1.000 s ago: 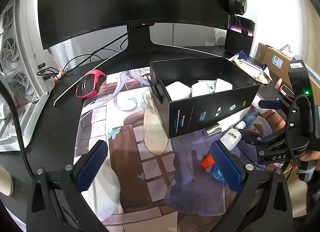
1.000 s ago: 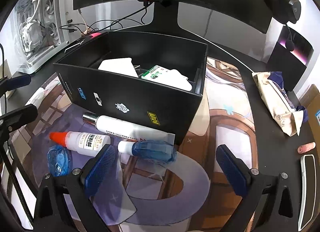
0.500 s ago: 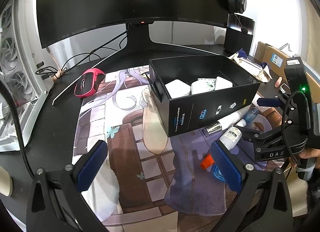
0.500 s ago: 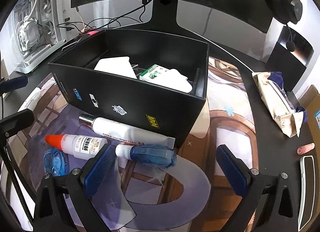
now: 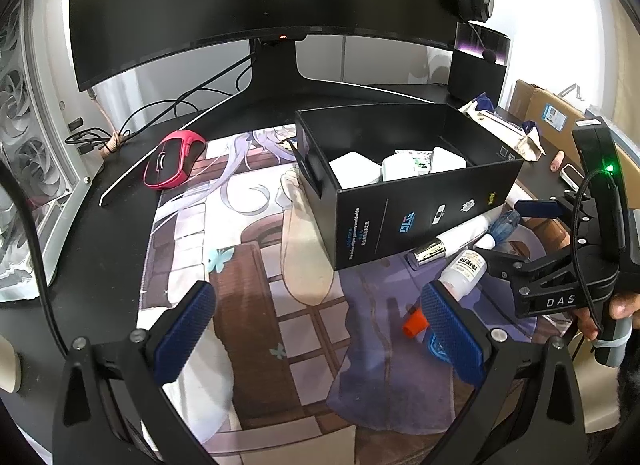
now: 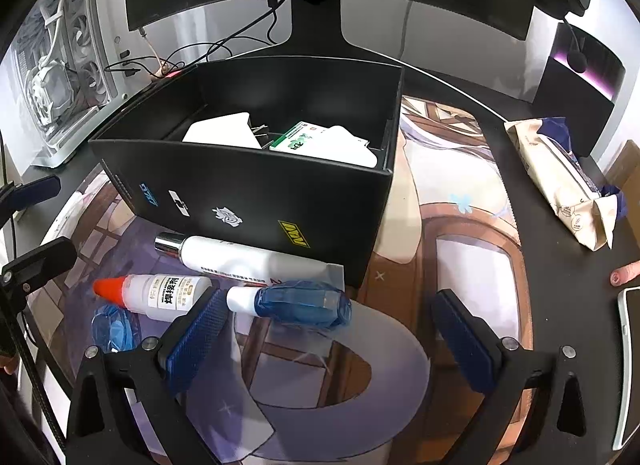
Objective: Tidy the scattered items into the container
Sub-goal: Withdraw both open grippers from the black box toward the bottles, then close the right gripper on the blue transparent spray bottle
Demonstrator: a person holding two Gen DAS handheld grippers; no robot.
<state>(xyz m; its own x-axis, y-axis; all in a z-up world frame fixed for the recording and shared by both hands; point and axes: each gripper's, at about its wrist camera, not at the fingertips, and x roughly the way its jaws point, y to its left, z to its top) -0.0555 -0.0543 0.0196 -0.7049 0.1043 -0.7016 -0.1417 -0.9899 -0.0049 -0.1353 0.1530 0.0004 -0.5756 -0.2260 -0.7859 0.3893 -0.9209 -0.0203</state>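
Observation:
A black open box [image 6: 256, 185] [image 5: 420, 217] sits on the desk mat and holds white items and a green-printed pack [image 6: 308, 141]. In front of it lie a white tube with a silver cap [image 6: 240, 257], a white bottle with an orange tip [image 6: 160, 293] [image 5: 460, 269], a blue-wrapped white bottle [image 6: 296, 303] and a blue round item [image 6: 112, 329]. My right gripper [image 6: 332, 341] is open just above and behind the blue-wrapped bottle. My left gripper [image 5: 316, 329] is open and empty over the mat, left of the bottles.
A red and black mouse [image 5: 172, 159] lies at the mat's far left. A monitor stand [image 5: 276, 77] and cables sit behind the box. A tissue pack [image 6: 560, 181] lies right of the box. A white PC case [image 5: 28, 153] stands at the left.
My right gripper has moved down and forward toward the blue-wrapped bottle. My left gripper has barely moved.

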